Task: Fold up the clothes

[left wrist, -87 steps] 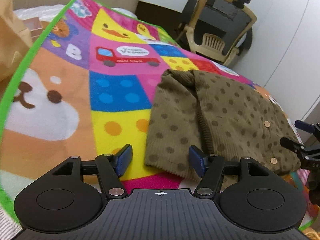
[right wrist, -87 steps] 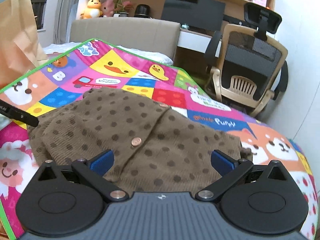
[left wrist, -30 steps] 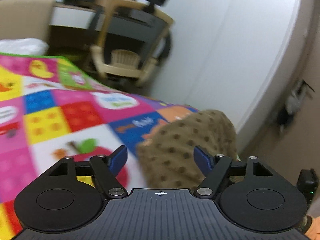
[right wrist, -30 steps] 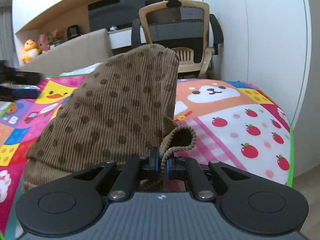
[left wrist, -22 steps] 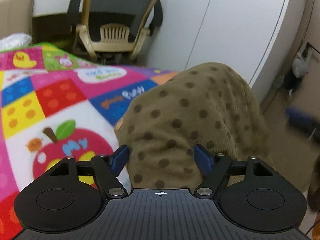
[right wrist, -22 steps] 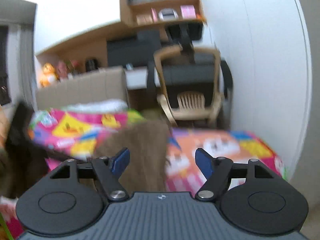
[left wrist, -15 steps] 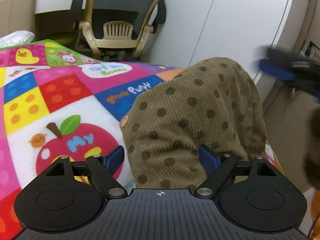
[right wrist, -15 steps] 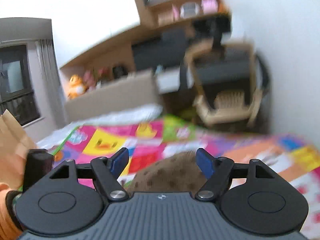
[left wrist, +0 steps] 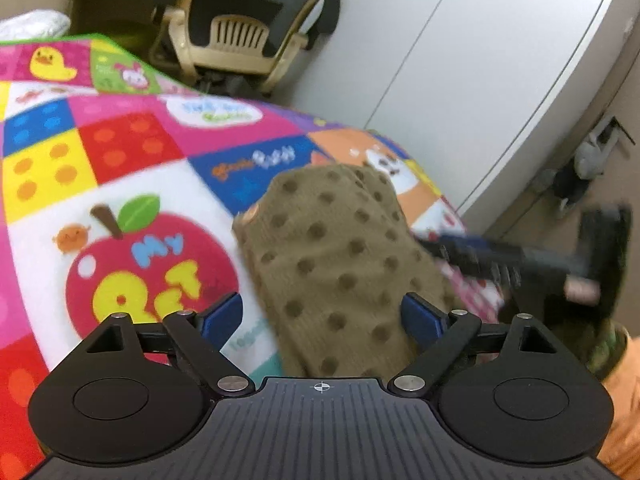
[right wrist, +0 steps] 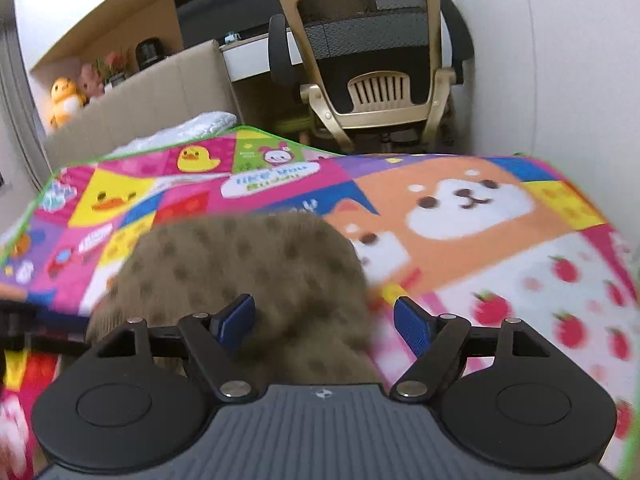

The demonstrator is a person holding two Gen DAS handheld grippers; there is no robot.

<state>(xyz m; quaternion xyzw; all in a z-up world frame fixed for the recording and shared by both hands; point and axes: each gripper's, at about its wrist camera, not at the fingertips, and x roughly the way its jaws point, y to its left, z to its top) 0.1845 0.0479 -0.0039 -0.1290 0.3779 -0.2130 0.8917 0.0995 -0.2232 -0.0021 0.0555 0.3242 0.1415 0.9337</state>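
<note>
- Brown dotted corduroy garment (left wrist: 340, 264) lies bunched on the colourful play mat (left wrist: 120, 160).
- Left tool (left wrist: 322, 316) gapes wide, empty, above it.
- Right tool (right wrist: 324, 320) likewise wide, holding nothing.

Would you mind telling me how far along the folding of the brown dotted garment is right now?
Looks done: the brown dotted garment lies as a compact bundle on the colourful mat, one button showing at its edge. In hand: nothing; the left gripper and right gripper are both open over it, jaws apart. Left: perhaps tidying or a final fold, though blur hides how neat the edges are.
</note>
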